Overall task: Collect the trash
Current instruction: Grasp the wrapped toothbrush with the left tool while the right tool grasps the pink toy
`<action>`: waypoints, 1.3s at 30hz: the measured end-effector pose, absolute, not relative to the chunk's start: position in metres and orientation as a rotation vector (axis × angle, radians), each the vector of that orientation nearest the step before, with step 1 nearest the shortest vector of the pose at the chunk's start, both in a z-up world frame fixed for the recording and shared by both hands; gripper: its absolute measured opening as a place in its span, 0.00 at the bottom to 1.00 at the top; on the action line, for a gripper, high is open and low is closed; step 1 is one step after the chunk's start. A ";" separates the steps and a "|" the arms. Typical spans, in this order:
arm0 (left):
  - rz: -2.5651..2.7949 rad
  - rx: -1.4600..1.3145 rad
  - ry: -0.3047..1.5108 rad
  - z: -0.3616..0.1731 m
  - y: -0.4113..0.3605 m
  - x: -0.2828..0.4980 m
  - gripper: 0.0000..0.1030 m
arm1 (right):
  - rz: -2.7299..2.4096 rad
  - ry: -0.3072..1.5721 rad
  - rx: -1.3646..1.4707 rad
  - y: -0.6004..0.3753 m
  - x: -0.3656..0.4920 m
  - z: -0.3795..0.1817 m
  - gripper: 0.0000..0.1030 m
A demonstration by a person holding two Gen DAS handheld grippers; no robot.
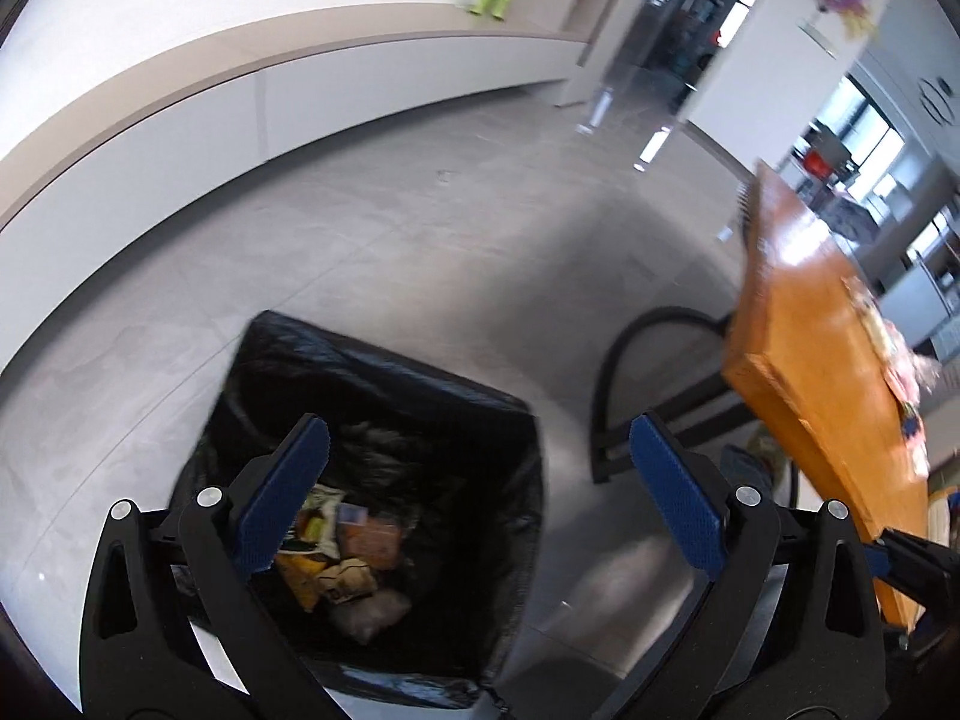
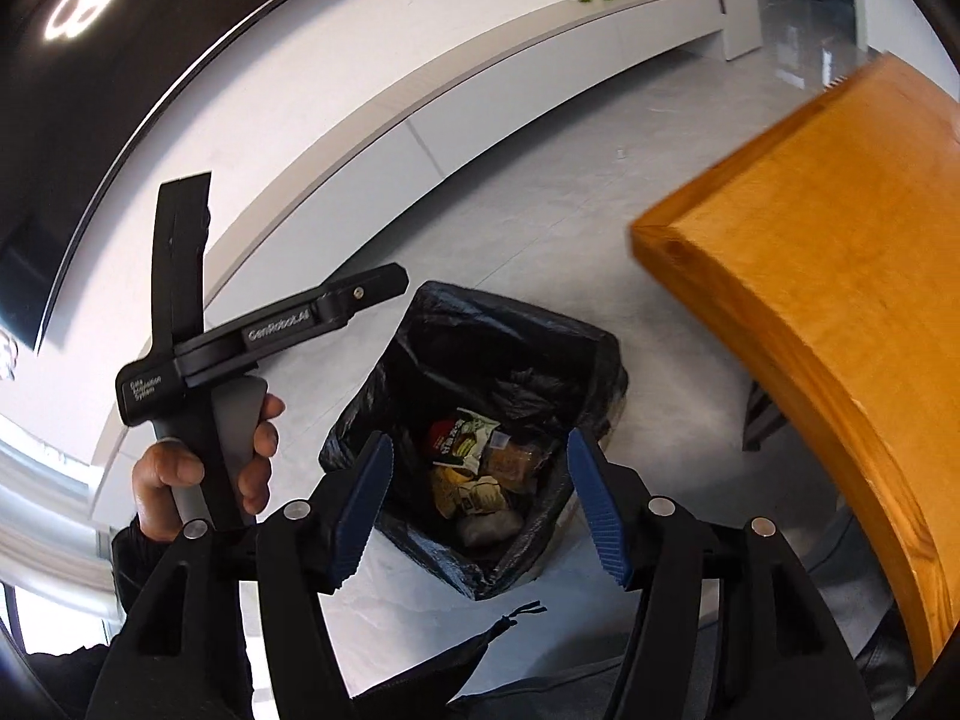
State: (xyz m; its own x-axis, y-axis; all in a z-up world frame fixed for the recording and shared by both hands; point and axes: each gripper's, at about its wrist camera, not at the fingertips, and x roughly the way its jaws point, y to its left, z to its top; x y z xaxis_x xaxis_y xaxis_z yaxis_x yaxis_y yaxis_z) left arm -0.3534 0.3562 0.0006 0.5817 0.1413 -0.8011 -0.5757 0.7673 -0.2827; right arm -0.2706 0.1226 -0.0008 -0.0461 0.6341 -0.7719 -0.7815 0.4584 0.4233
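Both claws are hanging spread and empty above the black-lined trash bin (image 2: 480, 420) on the floor: the left claw (image 1: 480, 480) widely, the right claw (image 2: 480, 498) less. Wrappers (image 2: 474, 468) are lying inside the bin, beside the wooden desk (image 2: 810, 300).

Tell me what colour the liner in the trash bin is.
Black; the liner shows best in the right wrist view.

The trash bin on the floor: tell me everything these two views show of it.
The trash bin is a squarish container lined with a glossy, crinkled black plastic bag folded over its rim. It stands upright and open on the grey floor, beside the wooden table. Inside lies a pile of wrappers: a green and white packet, orange and yellow packets, and crumpled clear plastic. The bin proper is hidden by the bag. Nothing else touches it; both pairs of fingers frame it from above.
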 end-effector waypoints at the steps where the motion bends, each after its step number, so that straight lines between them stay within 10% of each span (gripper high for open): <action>1: 0.428 -0.561 0.856 0.003 0.351 -0.348 0.94 | 1.141 1.134 -0.148 0.117 -0.266 0.000 0.60; 39: 0.007 -0.364 1.121 0.043 0.038 0.101 0.94 | 0.604 1.123 -0.372 -0.132 0.100 -0.004 0.50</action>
